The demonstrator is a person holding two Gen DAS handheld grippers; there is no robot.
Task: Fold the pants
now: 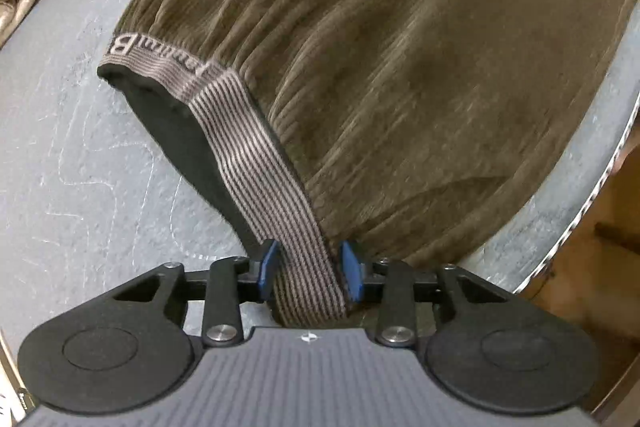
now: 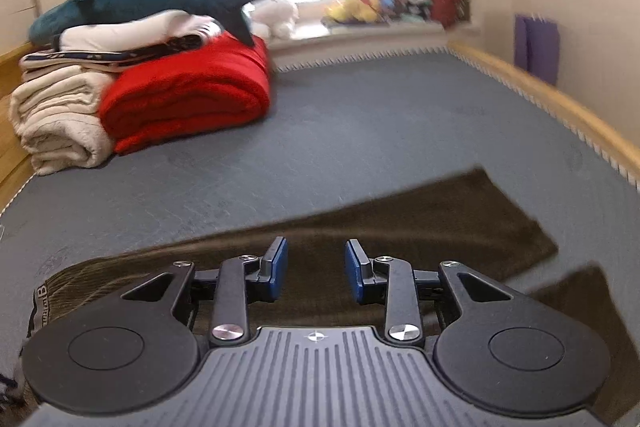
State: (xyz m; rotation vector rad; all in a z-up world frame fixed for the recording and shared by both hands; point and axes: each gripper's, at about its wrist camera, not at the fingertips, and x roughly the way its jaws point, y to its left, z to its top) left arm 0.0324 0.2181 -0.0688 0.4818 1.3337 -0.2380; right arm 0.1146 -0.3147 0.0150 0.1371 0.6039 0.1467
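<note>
Brown corduroy pants (image 1: 400,67) lie flat on the grey-blue mattress (image 1: 80,167). Their striped grey waistband (image 1: 256,147) runs down between the blue pads of my left gripper (image 1: 308,267), which points steeply down at it. The band fills the gap between the pads but is not pinched, so this gripper is open. The dark lining shows at the band's left. In the right wrist view, my right gripper (image 2: 316,271) hovers open over the pants (image 2: 400,227) with nothing between its pads. The legs stretch away to the right and the waistband (image 2: 42,303) shows at the far left.
A folded red blanket (image 2: 188,95), a cream blanket (image 2: 60,123) and a plush shark (image 2: 140,3) are stacked at the mattress's far left. A wooden bed rail (image 2: 560,99) borders the right side. Plush toys (image 2: 372,3) line the window sill. The mattress edge (image 1: 600,187) lies close to the pants.
</note>
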